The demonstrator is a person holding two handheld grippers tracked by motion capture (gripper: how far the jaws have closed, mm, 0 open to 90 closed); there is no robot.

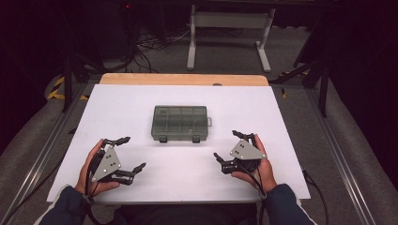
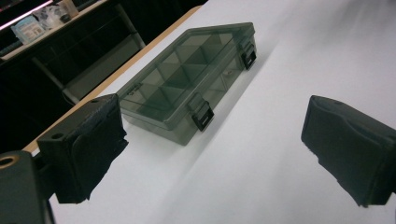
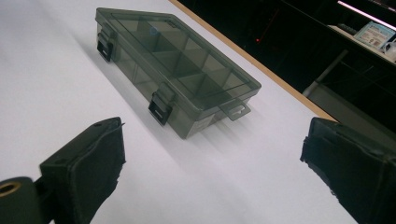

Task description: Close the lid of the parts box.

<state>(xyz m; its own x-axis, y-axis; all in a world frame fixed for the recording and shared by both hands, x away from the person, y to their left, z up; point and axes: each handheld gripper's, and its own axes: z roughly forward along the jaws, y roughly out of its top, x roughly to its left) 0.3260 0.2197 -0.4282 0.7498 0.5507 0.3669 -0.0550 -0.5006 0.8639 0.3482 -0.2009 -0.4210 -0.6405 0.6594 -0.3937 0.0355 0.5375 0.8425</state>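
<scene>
A smoky grey translucent compartment box [image 1: 180, 123] lies flat with its lid shut on the white table top [image 1: 141, 101], and everything else is placed from it. Its two black latches [image 1: 163, 138] sit on the long side that faces the person, and a small hang tab [image 3: 235, 111] sticks out from its right end. Through the lid the dividers of the inner compartments show.

The left gripper [image 1: 131, 154] is on the person's side of the box and off to its left, well apart from it, jaws spread wide with nothing between them. The right gripper [image 1: 227, 146] mirrors it on the box's near right, likewise wide open and holding nothing. Each rests in a hand [image 1: 89, 168] low over the table.
</scene>
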